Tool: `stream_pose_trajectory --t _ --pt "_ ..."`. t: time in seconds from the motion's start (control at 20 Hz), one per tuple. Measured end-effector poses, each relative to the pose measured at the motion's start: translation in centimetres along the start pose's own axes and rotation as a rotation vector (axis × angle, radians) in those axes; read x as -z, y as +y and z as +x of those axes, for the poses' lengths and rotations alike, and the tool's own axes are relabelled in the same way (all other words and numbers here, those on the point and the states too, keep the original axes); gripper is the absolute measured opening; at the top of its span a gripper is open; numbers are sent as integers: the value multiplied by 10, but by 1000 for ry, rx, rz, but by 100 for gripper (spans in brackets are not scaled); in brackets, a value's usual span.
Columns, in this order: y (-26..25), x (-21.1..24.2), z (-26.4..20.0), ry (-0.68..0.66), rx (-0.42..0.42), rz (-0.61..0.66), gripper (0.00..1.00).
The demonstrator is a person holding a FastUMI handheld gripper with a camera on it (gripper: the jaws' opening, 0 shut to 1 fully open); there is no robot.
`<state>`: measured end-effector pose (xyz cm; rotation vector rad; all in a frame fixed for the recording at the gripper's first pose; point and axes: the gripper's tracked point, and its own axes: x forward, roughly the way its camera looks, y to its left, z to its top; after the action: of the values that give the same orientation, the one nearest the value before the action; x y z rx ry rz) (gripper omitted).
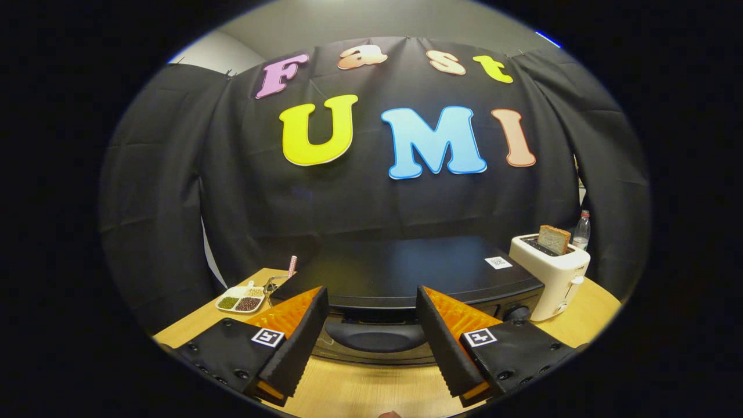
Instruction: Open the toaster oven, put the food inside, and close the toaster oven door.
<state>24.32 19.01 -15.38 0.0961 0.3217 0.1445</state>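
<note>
Claw (371,316) spread wide and empty, its ridged fingers flanking the curved handle (374,335) of the glossy black toaster oven (406,270) at lower centre.

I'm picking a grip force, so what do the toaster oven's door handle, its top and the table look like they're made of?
Door handle, between the open gripper's fingers: probably moulded plastic, dark with a soft satin sheen. Toaster oven top: likely painted sheet metal, flat black with broad dull reflections, though plastic can't be excluded. Table: light wood or wood-look laminate, with visible grain lines and a smooth, low-gloss surface.
</note>
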Motion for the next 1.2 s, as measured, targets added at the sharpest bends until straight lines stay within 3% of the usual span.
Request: stream_pose_trajectory --t 0.15,0.6,1.2 --pt "1 17 9 47 13 13 96" --pt "3 23 10 5 37 -59 98" --pt "10 50 -35 -6 11 -78 98"
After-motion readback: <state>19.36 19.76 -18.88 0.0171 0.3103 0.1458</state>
